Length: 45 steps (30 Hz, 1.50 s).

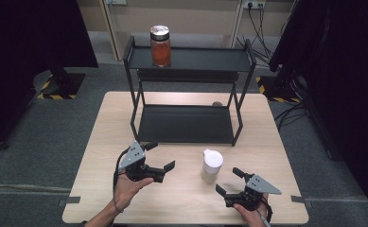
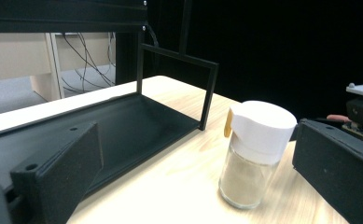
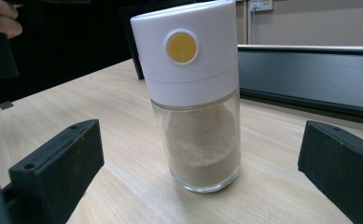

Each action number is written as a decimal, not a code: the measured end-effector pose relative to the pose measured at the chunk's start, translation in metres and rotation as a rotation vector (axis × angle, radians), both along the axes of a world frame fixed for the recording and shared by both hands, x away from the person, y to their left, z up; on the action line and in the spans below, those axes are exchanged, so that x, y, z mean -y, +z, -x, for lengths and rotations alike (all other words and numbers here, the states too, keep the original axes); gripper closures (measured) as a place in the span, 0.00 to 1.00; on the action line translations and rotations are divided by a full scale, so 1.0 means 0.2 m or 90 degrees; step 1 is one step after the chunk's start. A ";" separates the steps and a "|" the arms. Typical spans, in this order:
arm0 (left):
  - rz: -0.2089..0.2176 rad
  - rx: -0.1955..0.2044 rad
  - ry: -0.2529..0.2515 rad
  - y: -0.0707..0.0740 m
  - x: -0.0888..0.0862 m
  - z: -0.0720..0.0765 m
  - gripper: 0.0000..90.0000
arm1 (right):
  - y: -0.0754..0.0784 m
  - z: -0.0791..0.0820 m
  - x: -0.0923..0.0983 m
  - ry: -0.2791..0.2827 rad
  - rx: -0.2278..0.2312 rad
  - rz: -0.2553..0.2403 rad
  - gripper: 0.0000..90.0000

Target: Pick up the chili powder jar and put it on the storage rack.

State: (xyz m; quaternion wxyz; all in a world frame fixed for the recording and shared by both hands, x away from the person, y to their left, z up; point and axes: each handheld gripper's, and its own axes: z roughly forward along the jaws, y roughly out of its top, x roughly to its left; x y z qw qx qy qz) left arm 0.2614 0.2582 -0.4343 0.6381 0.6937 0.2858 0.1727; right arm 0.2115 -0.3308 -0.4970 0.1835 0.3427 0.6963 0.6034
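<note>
A glass shaker (image 1: pixel 212 165) with a white cap and pale powder stands upright on the wooden table (image 1: pixel 125 118), in front of a black two-tier rack (image 1: pixel 186 124). My left gripper (image 1: pixel 162 156) is open to the shaker's left, with nothing between its jaws. My right gripper (image 1: pixel 229 181) is open just right of and nearer than the shaker. In the left gripper view the shaker (image 2: pixel 256 154) stands ahead, towards the right jaw, with the gripper (image 2: pixel 193 140) open. In the right gripper view the shaker (image 3: pixel 193 102) stands close ahead, centred, showing a yellow button; that gripper (image 3: pixel 198 140) is open and apart from it.
A jar (image 1: pixel 160 47) with orange contents and a metal lid stands on the rack's top shelf. The rack's lower shelf (image 2: pixel 123 121) is bare. Dark curtains flank the table, and cables lie on the floor at the back right (image 1: pixel 262 42).
</note>
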 end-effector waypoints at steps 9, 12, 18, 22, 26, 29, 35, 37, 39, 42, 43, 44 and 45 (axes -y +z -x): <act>0.003 -0.006 -0.011 -0.11 0.00 0.03 0.01 | 0.00 0.00 0.00 0.000 0.000 -0.001 0.00; 0.001 -0.003 -0.017 -0.14 0.00 0.04 0.01 | 0.00 0.00 0.00 0.000 0.001 -0.001 0.00; 0.000 0.001 -0.024 -0.20 0.00 0.06 0.01 | 0.00 0.00 0.00 0.001 0.001 -0.002 0.00; 0.004 0.000 -0.023 -0.24 -0.01 0.07 0.01 | 0.00 0.00 0.01 0.000 0.002 -0.004 0.00; -0.003 -0.002 -0.024 -0.26 -0.01 0.08 0.00 | 0.00 0.00 0.01 0.000 0.004 -0.005 0.00; -0.004 -0.006 -0.023 -0.28 -0.01 0.08 0.00 | 0.00 0.00 0.01 0.002 0.005 -0.006 0.00; -0.007 -0.005 -0.017 -0.29 -0.01 0.10 0.00 | 0.00 0.00 0.01 0.002 0.007 -0.008 0.00; -0.010 -0.002 -0.016 -0.29 -0.01 0.10 0.00 | 0.00 0.00 0.01 0.001 0.007 -0.008 0.00; -0.012 -0.003 -0.017 -0.30 -0.01 0.10 0.00 | 0.00 0.00 0.02 0.001 0.008 -0.008 0.00; -0.017 -0.003 -0.014 -0.31 -0.01 0.11 0.00 | 0.00 0.01 0.02 0.001 0.011 -0.008 0.00; -0.021 0.000 -0.015 -0.32 -0.02 0.11 0.00 | 0.00 0.01 0.02 0.001 0.011 -0.009 0.00; -0.028 0.005 -0.013 -0.32 -0.02 0.11 0.00 | 0.00 0.01 0.02 0.001 0.011 -0.009 0.00; -0.032 0.006 -0.010 -0.33 -0.02 0.11 0.00 | 0.00 0.01 0.02 0.001 0.011 -0.009 0.00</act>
